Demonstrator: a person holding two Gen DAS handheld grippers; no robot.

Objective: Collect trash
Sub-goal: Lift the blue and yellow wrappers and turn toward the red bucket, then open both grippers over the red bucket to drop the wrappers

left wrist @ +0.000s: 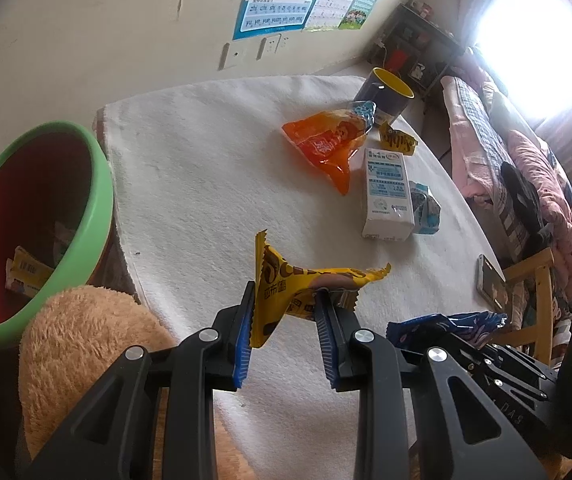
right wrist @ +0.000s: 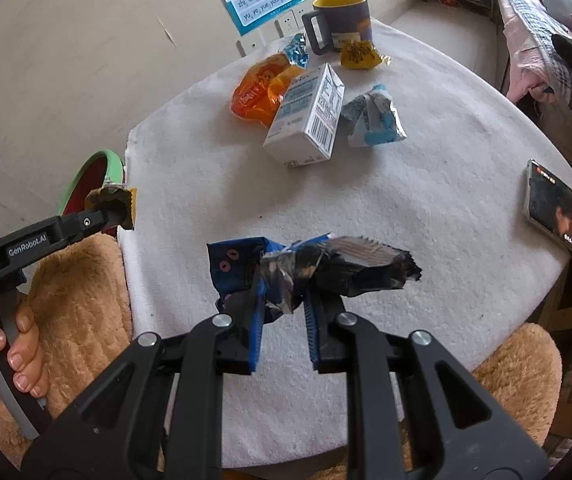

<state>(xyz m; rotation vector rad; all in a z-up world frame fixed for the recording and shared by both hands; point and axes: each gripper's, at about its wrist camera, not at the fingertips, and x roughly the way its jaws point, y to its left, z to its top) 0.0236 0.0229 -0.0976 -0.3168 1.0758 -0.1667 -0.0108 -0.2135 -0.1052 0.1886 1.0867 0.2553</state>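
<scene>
Above the white tabletop, a light, crinkly yellow wrapper is being pinched by the left gripper; a limp blue wrapper is being clamped mid-fold by the right gripper, both jaws nearly closed; the green bin is being neared.

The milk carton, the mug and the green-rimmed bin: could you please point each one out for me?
milk carton [right wrist: 306,120], right wrist view, its side panel.
mug [right wrist: 346,16], right wrist view, its dark outer wall.
green-rimmed bin [left wrist: 102,200], left wrist view, its green rim.
</scene>
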